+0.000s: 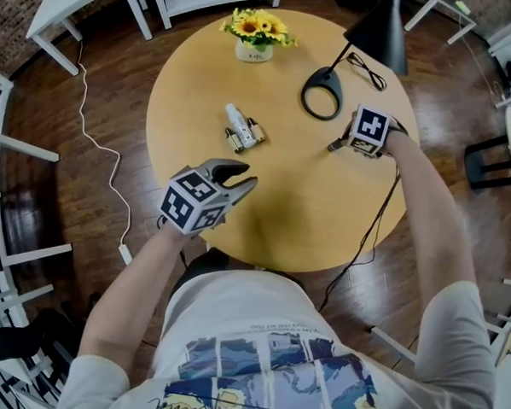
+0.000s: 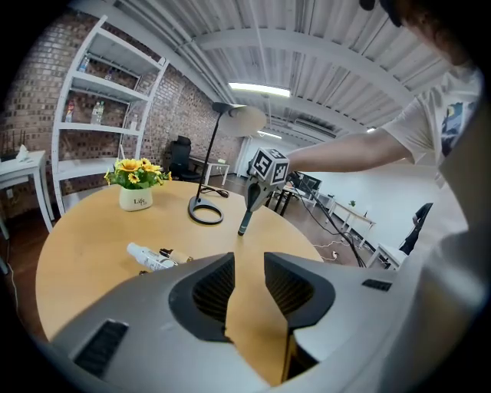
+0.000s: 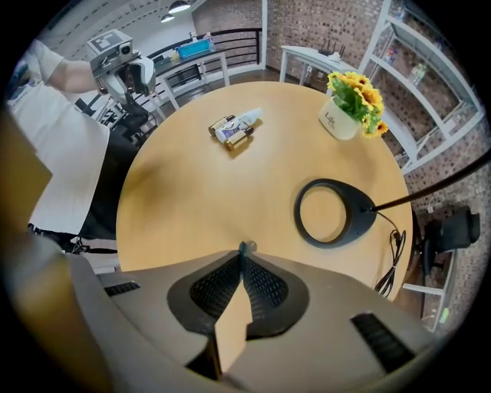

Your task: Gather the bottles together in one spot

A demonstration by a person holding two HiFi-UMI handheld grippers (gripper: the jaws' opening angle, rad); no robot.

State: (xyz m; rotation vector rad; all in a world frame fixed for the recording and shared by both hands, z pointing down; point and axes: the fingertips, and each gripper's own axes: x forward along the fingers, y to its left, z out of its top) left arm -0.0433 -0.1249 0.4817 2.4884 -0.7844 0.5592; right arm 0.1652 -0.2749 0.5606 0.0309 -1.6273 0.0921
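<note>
Lit brightly and evenly from above by ceiling strips [image 2: 259, 90]. Soft, broad shadow on the worktop [image 1: 190, 100] toward its near edge. Faint sheen on the dark floor [image 1: 33, 202]. Sharp at centre in the head view, bowed at the rim. Strongly barrel-warped in both gripper views, with black corners; slightly soft on the near fingers [image 3: 265, 285].

The right gripper [image 3: 244, 252] points down at the round wooden table [image 3: 176, 207], its jaws closed tip to tip. Several small bottles [image 3: 236, 128] lie bunched at twelve o'clock, the sunflower pot [image 3: 338, 123] stands at one, and the lamp's ring base [image 3: 335, 213] sits at two.
</note>
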